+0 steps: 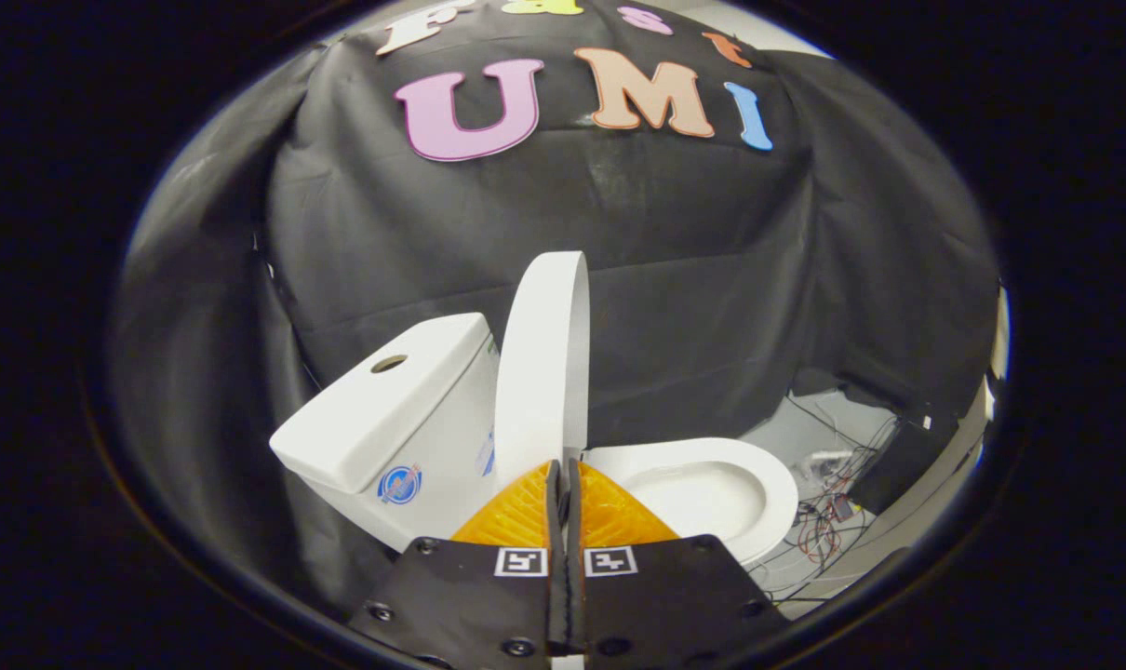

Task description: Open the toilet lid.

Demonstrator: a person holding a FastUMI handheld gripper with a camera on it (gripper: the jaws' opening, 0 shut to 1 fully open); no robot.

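Already the job looks close to finished, so the care now is in the letting go. Furthest left stands the glossy white ceramic cistern (391,409), with a round hole in its flat top and a small round sticker on its near face. Just right of it, the smooth white plastic toilet lid (542,363) stands nearly upright, seen edge-on, and its lower edge runs down to the fingertips of the hand-held gripper (563,475). The two fingers are drawn together with only a thin slit between them; whether they pinch the lid's edge or merely sit before it, I cannot tell. Right of the fingers lies the white oval toilet seat (777,493), flat over the bowl. On the far right, a tangle of thin wires (828,516) trails across the floor. To do this well, I would nudge the lid back until it leans on the cistern, then draw straight off, lest it fall forward.
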